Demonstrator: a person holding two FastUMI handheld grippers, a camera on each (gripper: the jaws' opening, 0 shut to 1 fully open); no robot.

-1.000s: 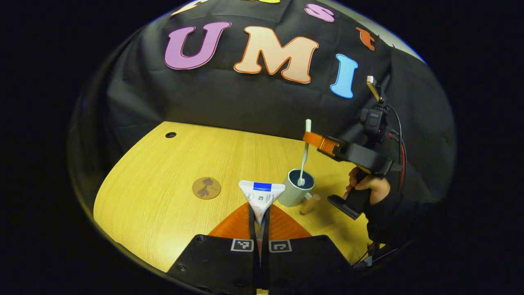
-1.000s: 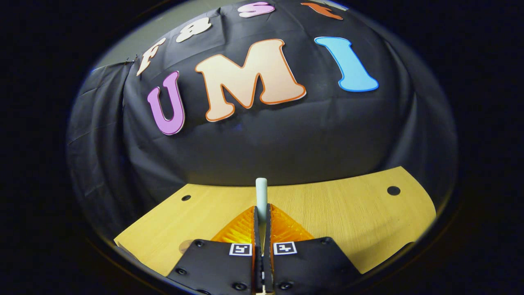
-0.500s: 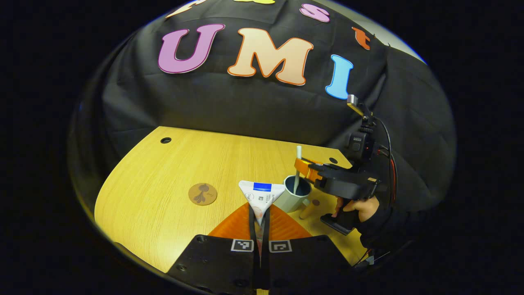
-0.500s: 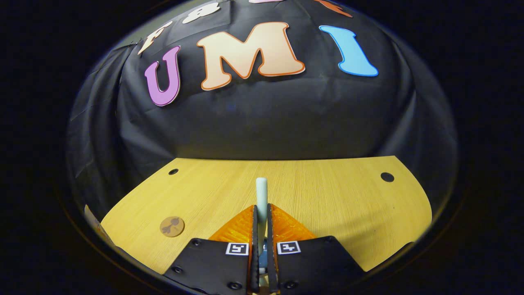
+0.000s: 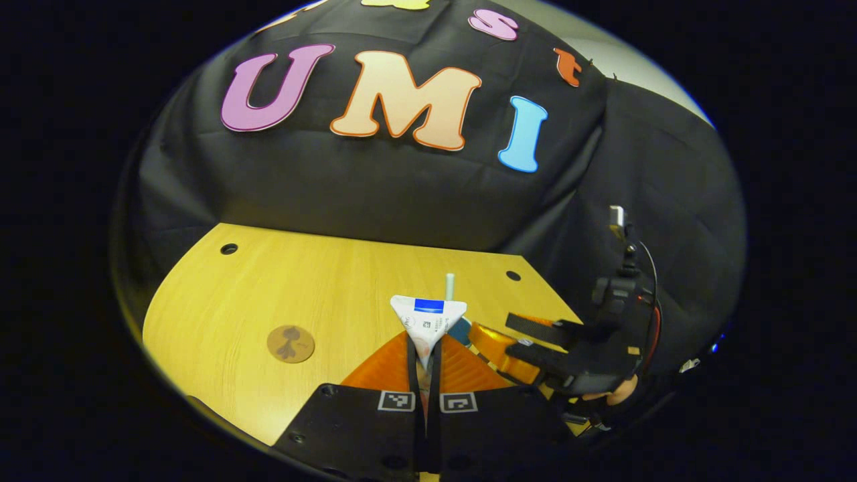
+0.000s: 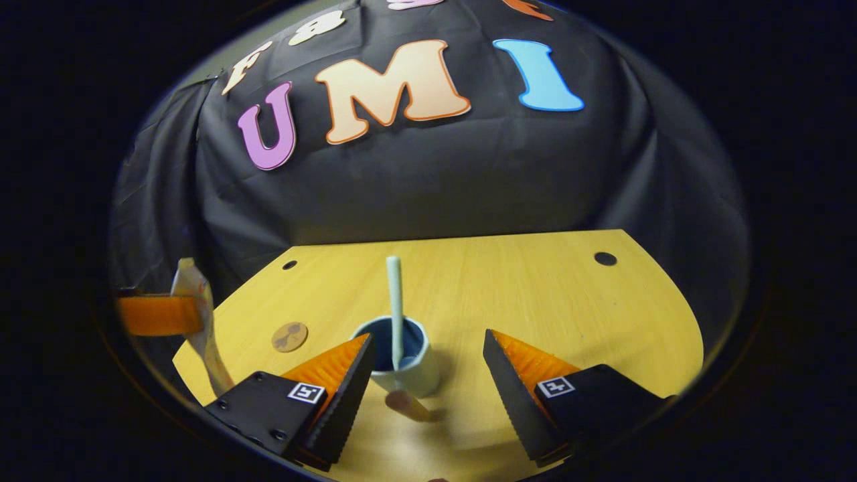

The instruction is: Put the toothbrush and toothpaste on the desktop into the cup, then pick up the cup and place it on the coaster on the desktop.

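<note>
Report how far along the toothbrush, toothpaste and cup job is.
Done: the toothbrush stands in the cup, and the right hand-held gripper is open around the cup, touching neither. In hand: the left hand-held gripper is shut on the toothpaste, held above the desktop. Left: the toothpaste into the cup, then the cup onto the coaster.

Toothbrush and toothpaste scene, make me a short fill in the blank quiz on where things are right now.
1. The toothbrush stands inside the ____.
2. The left gripper is shut on the ____.
3. The right gripper has its jaws ____.
4. The coaster lies flat on the table with ____ on it.

Missing words: cup; toothpaste; open; nothing
</note>
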